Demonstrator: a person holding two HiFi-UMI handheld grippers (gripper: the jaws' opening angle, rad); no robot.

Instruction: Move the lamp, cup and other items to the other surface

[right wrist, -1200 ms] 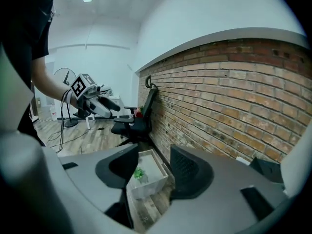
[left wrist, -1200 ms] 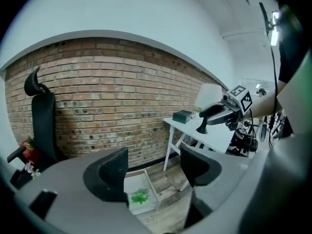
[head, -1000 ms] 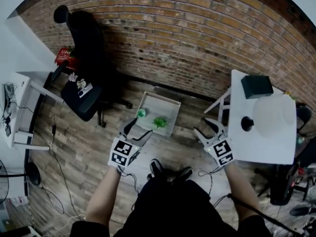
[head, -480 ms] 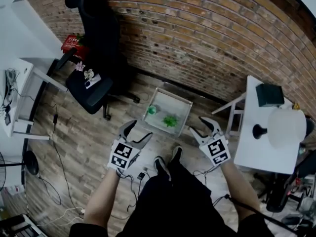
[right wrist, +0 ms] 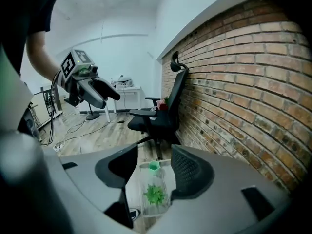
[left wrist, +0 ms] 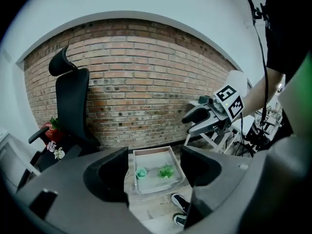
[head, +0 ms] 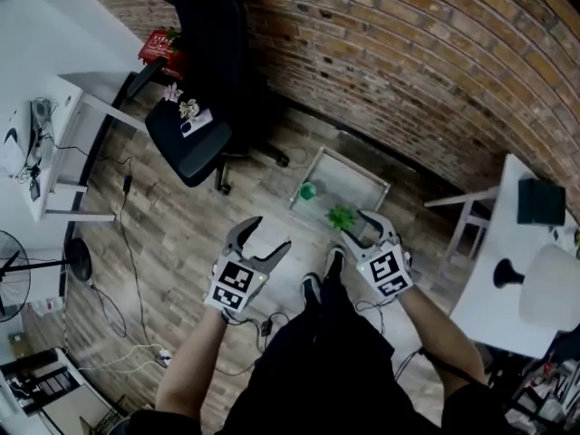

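Observation:
A low white table [head: 358,178] stands on the wood floor by the brick wall. On it sit a small green cup [head: 308,190] and a green plant [head: 342,217]. My left gripper [head: 270,234] hangs open, short of the table's near left corner. My right gripper [head: 358,225] is open too, just over the plant's near side, with nothing between its jaws. The left gripper view looks past open jaws at the cup [left wrist: 141,172] and plant [left wrist: 166,171]. At far right a lamp [head: 544,288] with a white shade and a dark box [head: 542,200] stand on a taller white table [head: 494,306].
A black office chair [head: 195,134] stands left of the low table, with a white desk [head: 54,143] and a fan [head: 14,279] further left. Cables [head: 127,270] trail over the floor. My shoes [head: 322,284] are just short of the low table.
The head view has swung left, so the lamp table slid to the right edge. Both grippers have dropped and moved toward the low table. Their jaws still stand apart and empty.

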